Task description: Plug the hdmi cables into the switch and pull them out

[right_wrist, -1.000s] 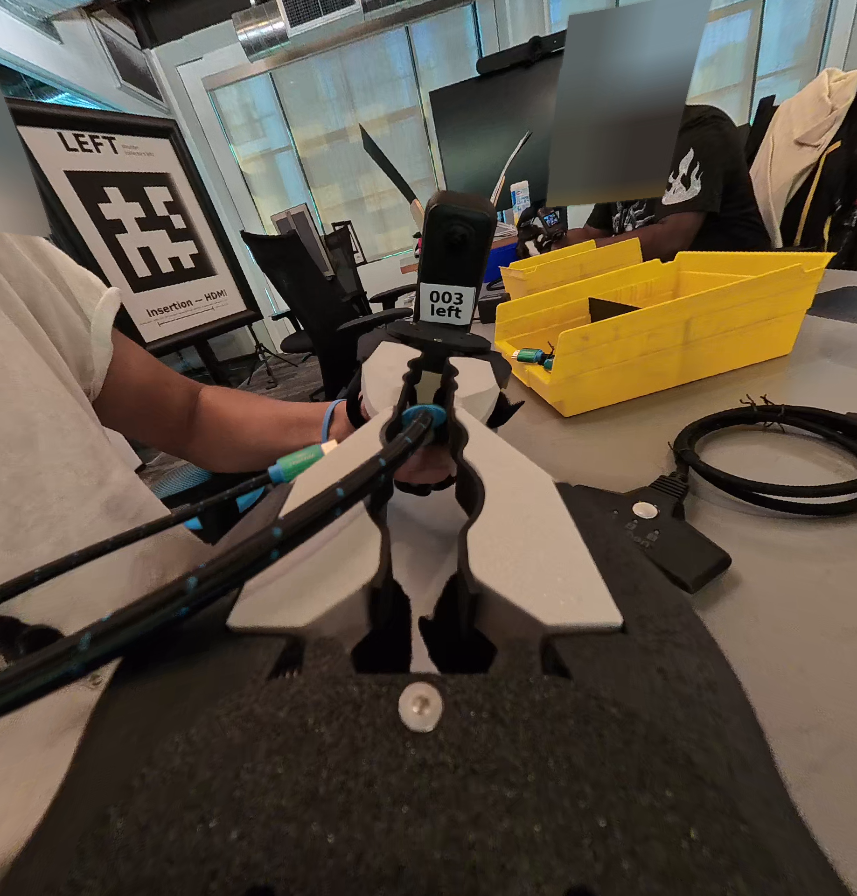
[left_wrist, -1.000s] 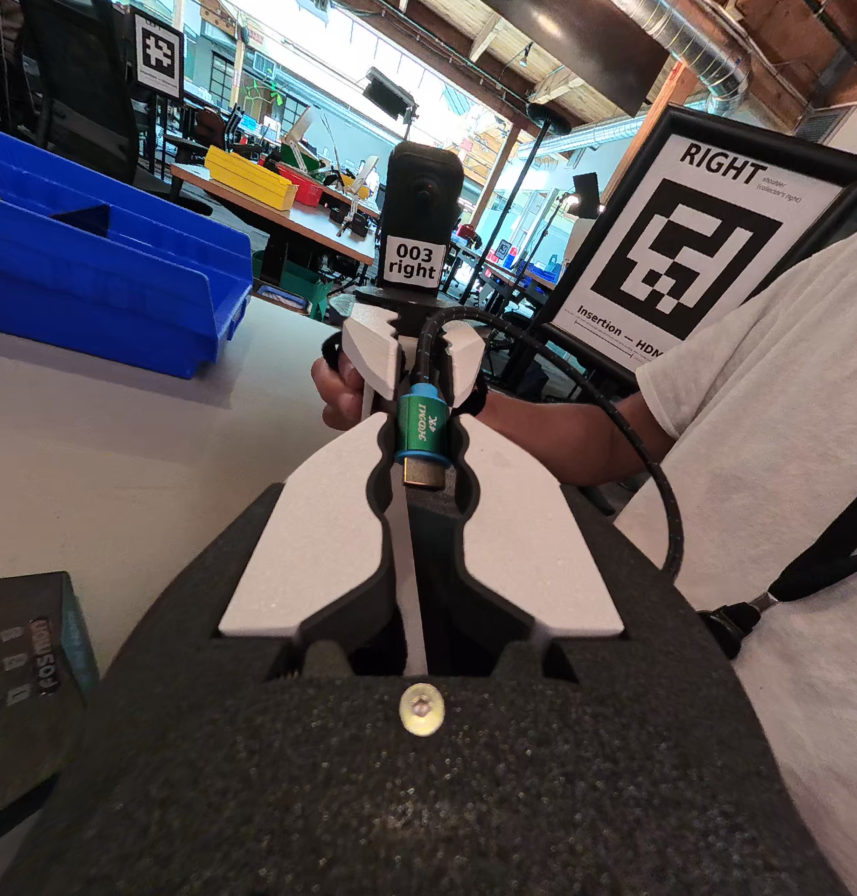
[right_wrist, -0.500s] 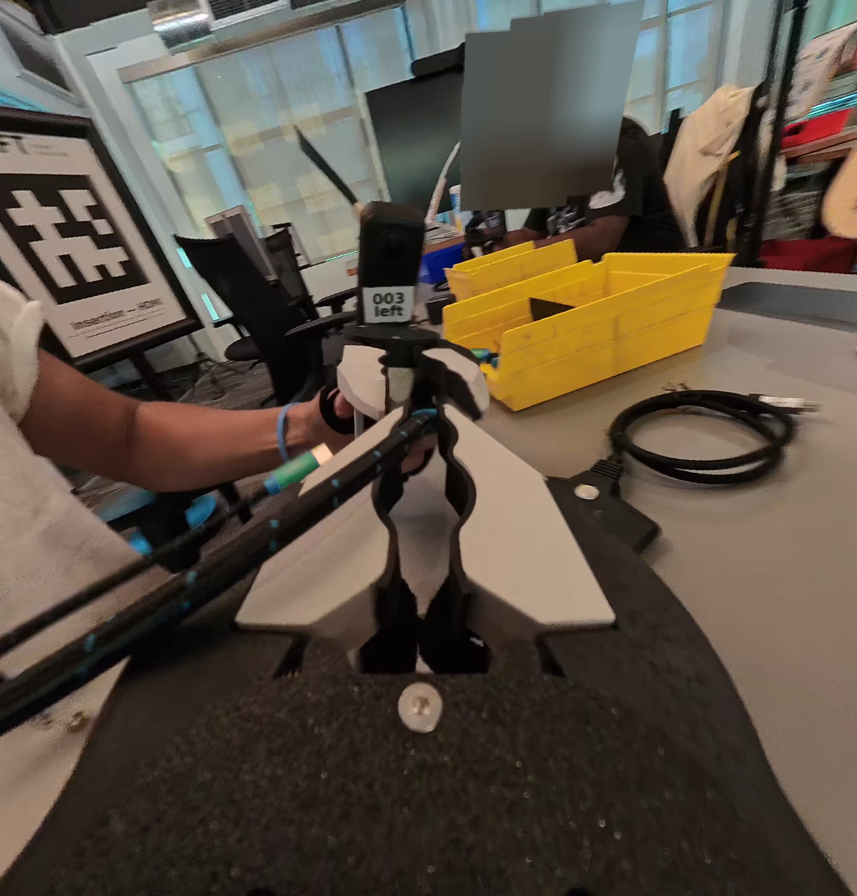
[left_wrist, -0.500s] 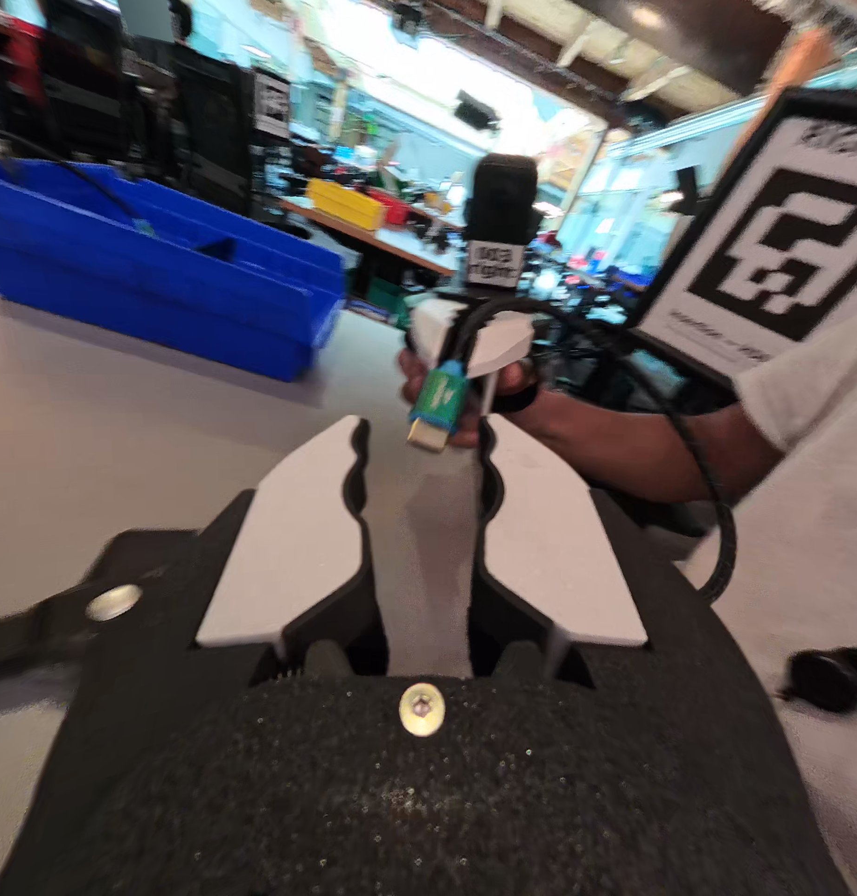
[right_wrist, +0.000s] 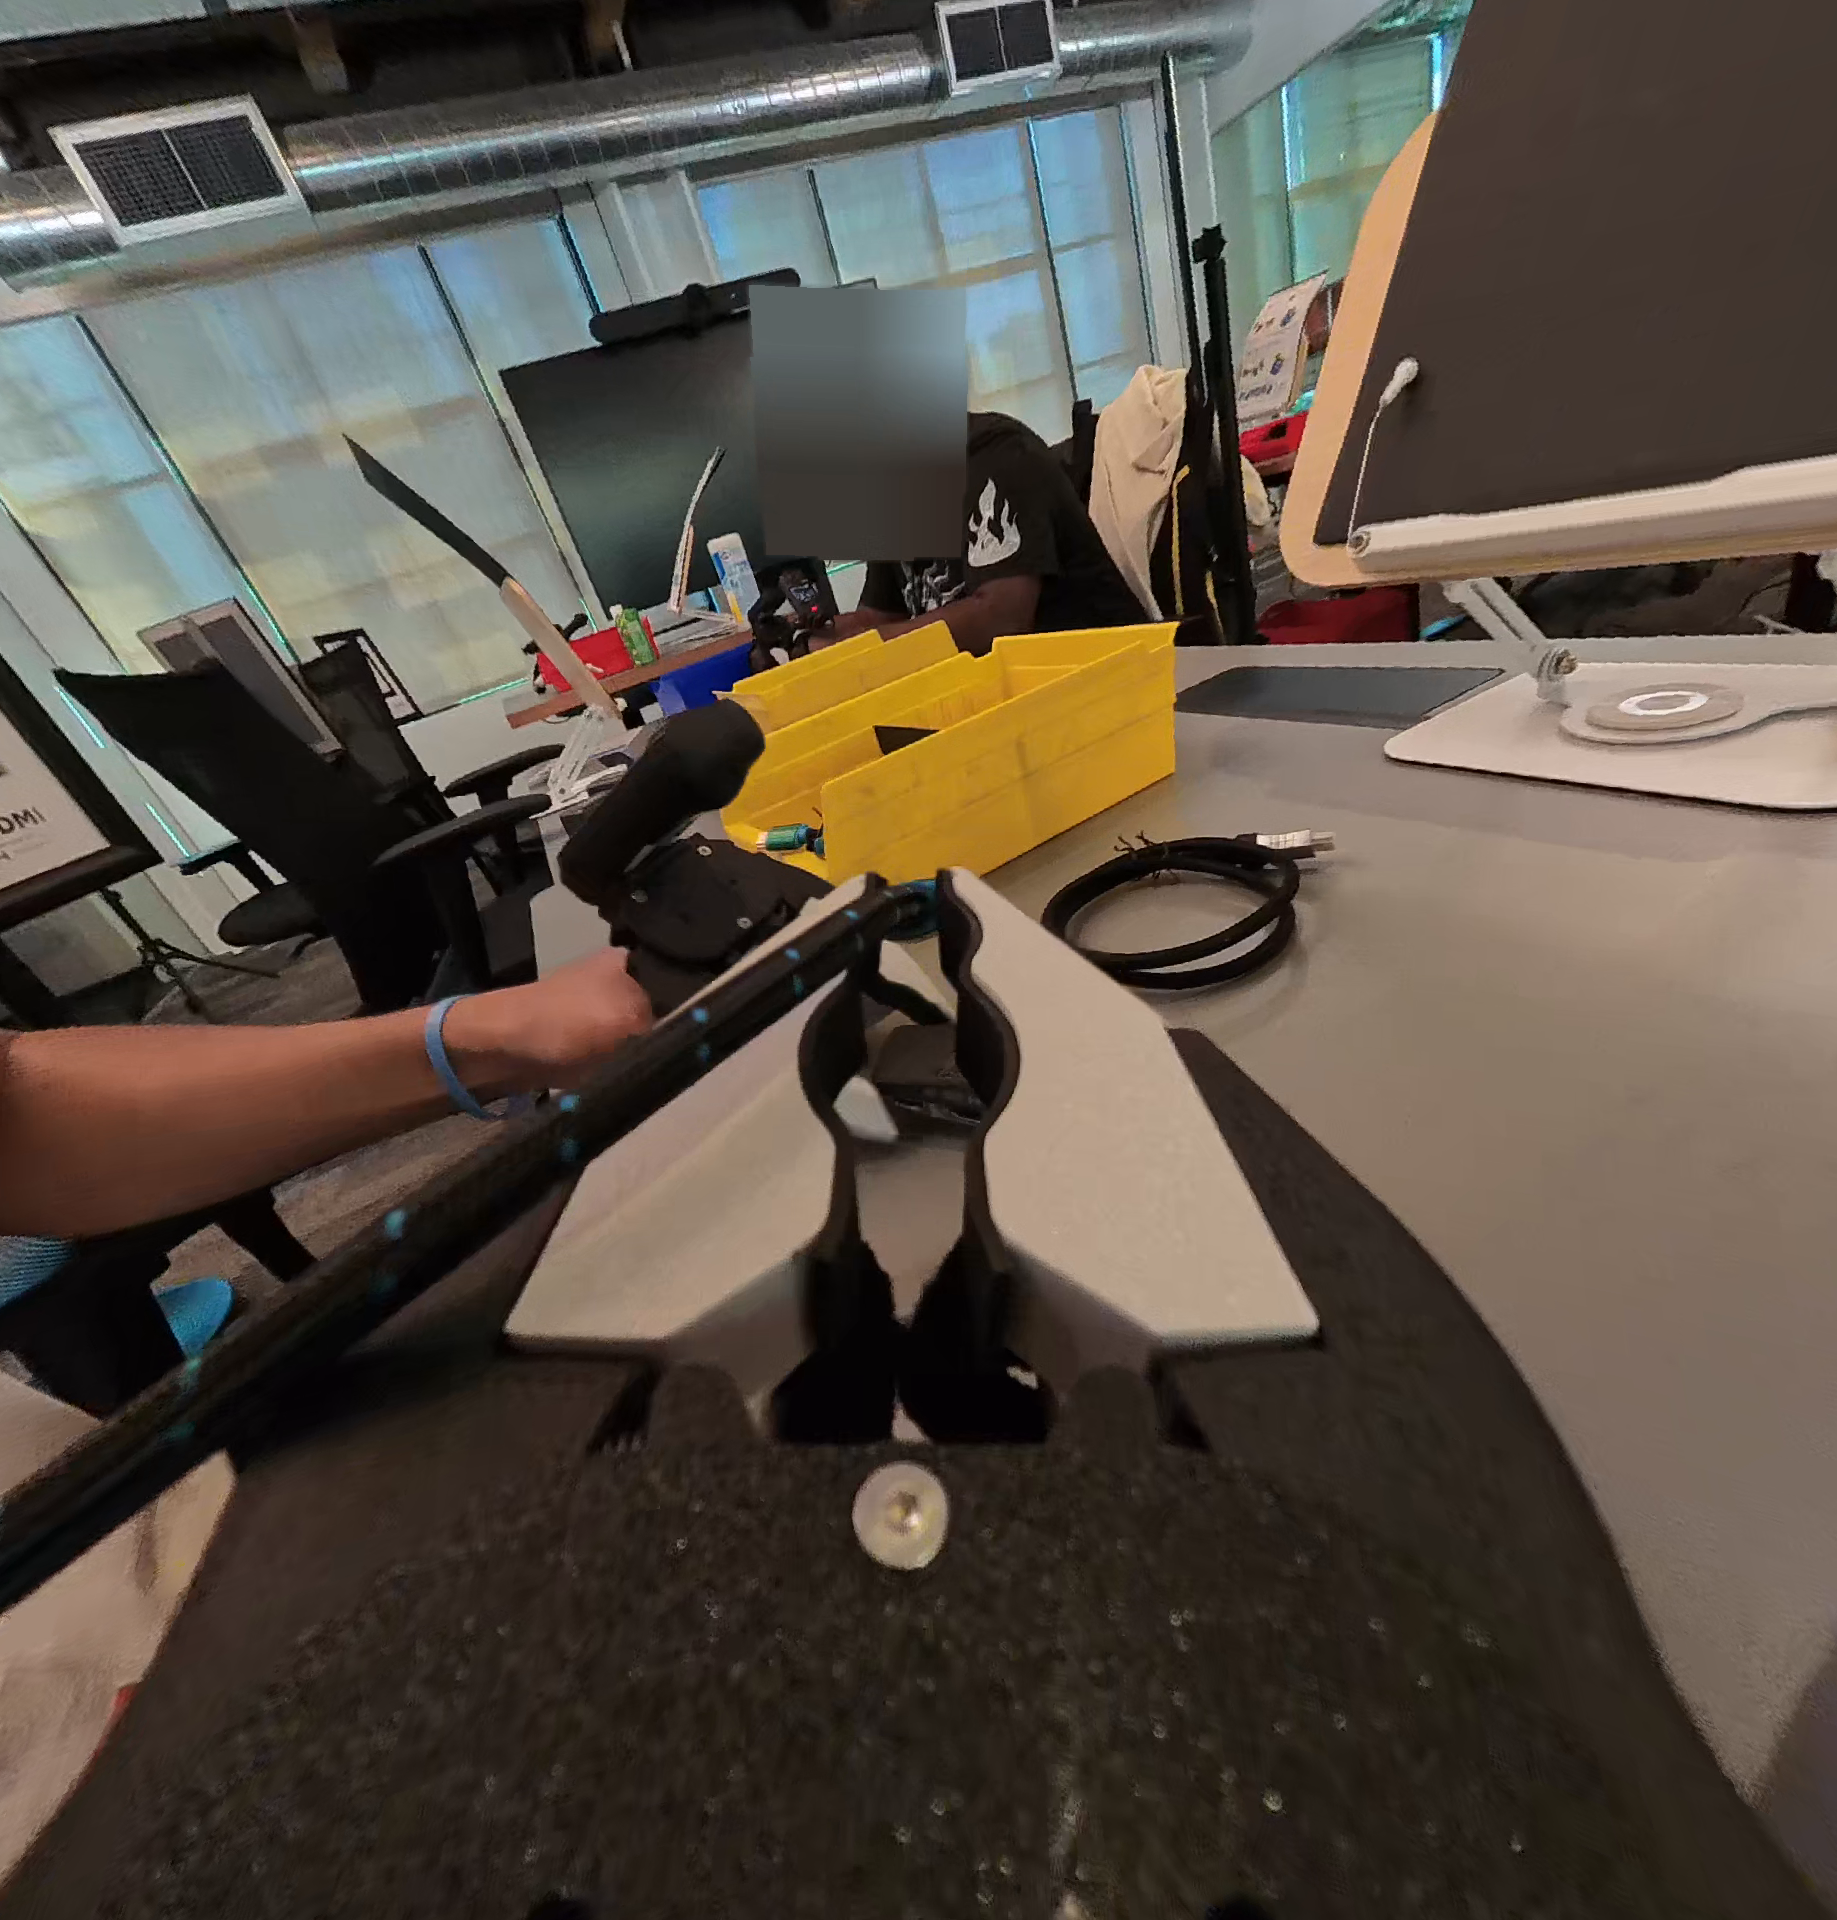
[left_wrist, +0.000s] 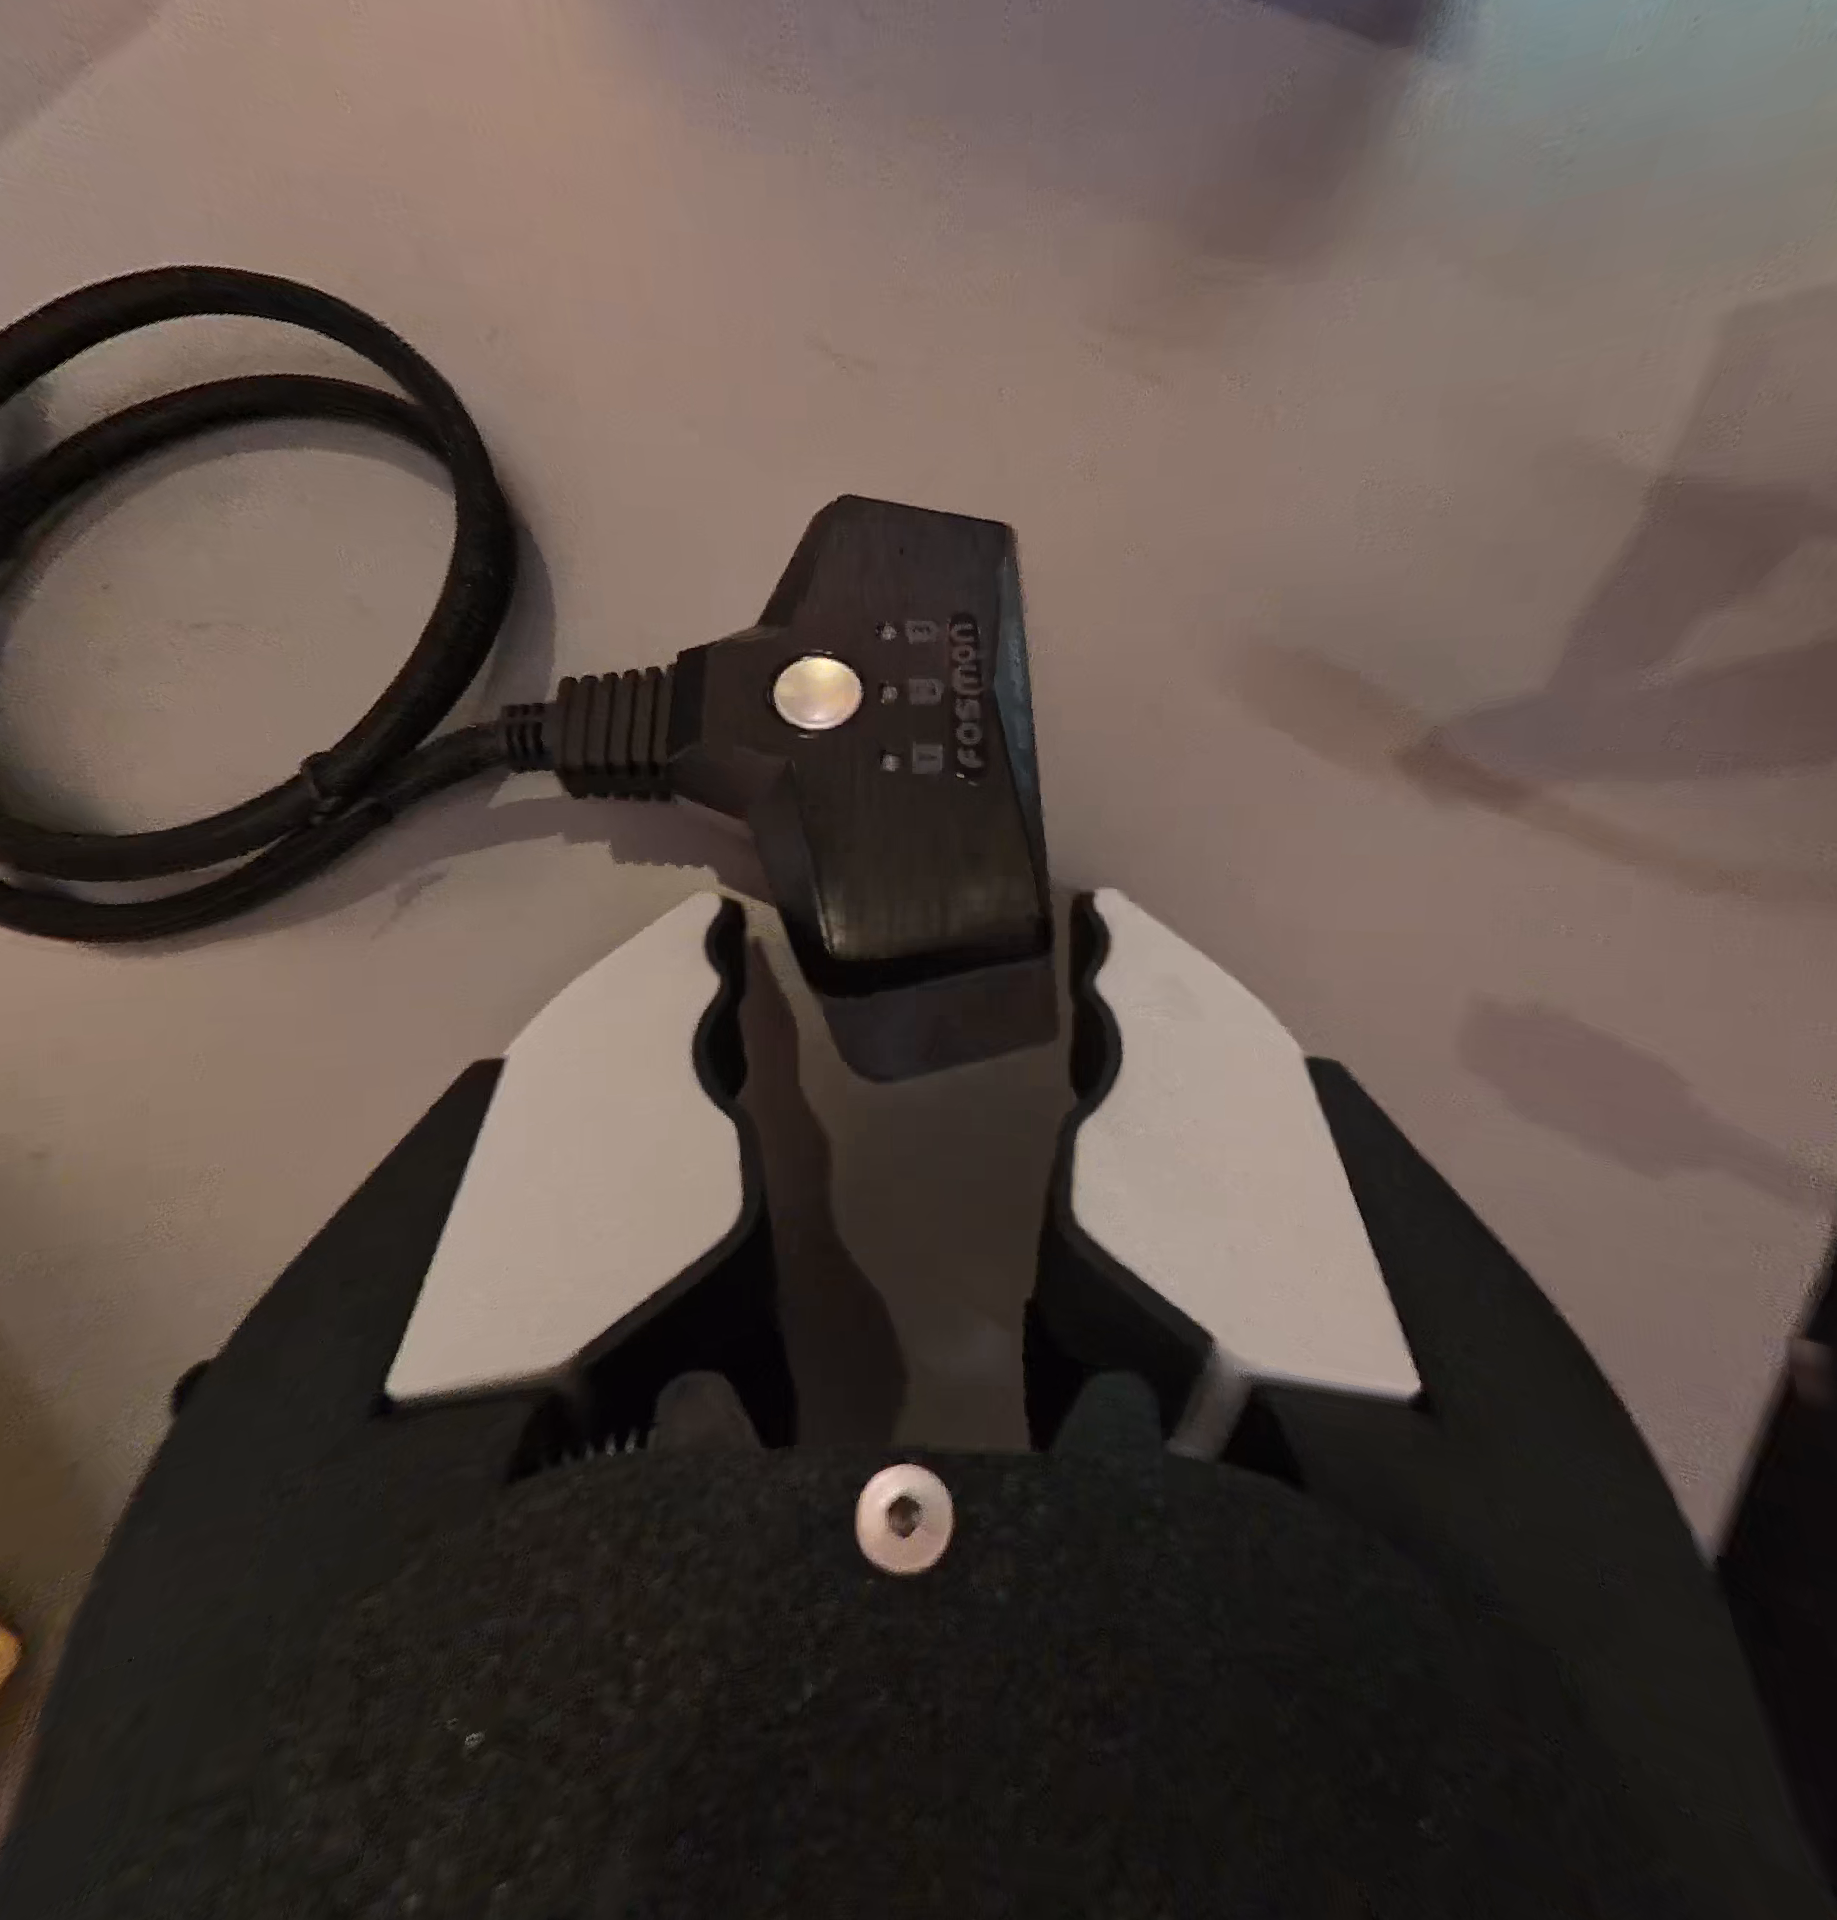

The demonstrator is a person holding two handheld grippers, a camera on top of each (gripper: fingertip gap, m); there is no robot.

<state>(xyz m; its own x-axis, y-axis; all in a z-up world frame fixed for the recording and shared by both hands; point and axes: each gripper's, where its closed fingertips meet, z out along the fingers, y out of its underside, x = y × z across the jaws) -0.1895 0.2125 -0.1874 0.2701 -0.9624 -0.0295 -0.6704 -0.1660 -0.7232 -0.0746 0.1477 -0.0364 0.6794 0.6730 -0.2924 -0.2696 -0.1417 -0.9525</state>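
Left gripper [left_wrist: 903, 914] points straight down at the table [left_wrist: 1309, 312], jaws apart, hovering over the near end of the black HDMI switch [left_wrist: 909, 769], which lies flat between the fingertips with its coiled black lead [left_wrist: 270, 582] left of it. Right gripper [right_wrist: 909, 899] is held level above the table, angled toward the switch, jaws clamped on a braided black HDMI cable [right_wrist: 478, 1184] that trails back left. The person's hand [right_wrist: 571, 1003] grips the left gripper's handle, forearm outstretched, yellow bin [right_wrist: 997, 769] behind the switch.

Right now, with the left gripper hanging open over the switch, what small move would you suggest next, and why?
Probably lower the left gripper and close on the switch: its jaws are open with the switch's near end between the tips, ungripped, while the right gripper holds the HDMI cable.
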